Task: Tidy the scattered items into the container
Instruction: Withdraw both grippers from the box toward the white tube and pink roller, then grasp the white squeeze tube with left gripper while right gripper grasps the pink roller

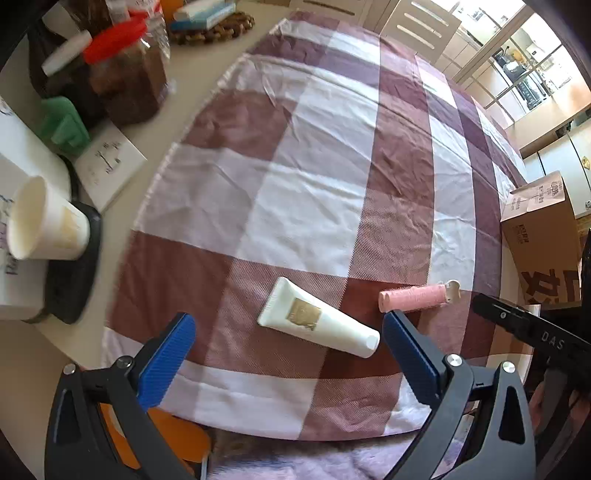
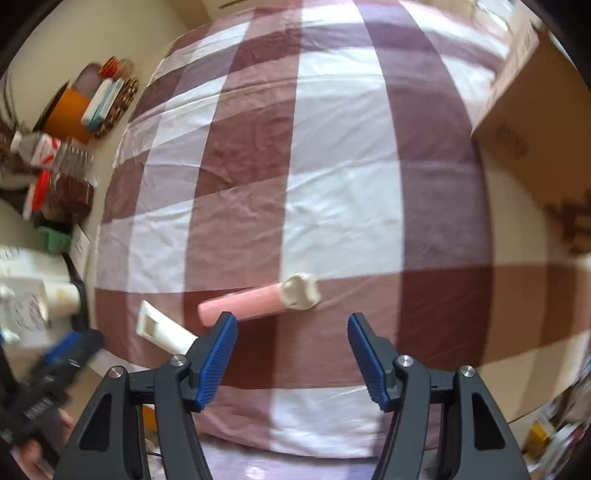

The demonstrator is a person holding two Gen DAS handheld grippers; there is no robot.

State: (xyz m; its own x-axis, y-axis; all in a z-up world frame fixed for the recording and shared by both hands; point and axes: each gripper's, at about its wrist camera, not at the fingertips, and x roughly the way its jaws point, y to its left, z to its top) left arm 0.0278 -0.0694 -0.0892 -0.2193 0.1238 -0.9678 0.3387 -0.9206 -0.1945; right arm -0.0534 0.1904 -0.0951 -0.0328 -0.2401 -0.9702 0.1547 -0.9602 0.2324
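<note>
A white tube with a gold label [image 1: 318, 317] lies on the checked cloth [image 1: 314, 166], just ahead of my left gripper [image 1: 288, 325], whose blue pads stand wide open and empty. A pink tube with a white cap [image 1: 417, 297] lies to its right. In the right wrist view the pink tube [image 2: 255, 301] rests just beyond my right gripper [image 2: 291, 325], which is open with nothing between its fingers. The white tube [image 2: 162, 328] shows at lower left there, partly behind the left finger. A cardboard box [image 1: 543, 236] stands at the cloth's right edge.
Left of the cloth stand a paper cup [image 1: 44, 221], a green object [image 1: 64, 123], a red-lidded jar [image 1: 125, 74] and stacked boxes on a woven mat [image 1: 210, 26]. The cardboard box [image 2: 535, 99] fills the upper right of the right wrist view. The left gripper's black body [image 2: 48, 376] shows blurred at lower left.
</note>
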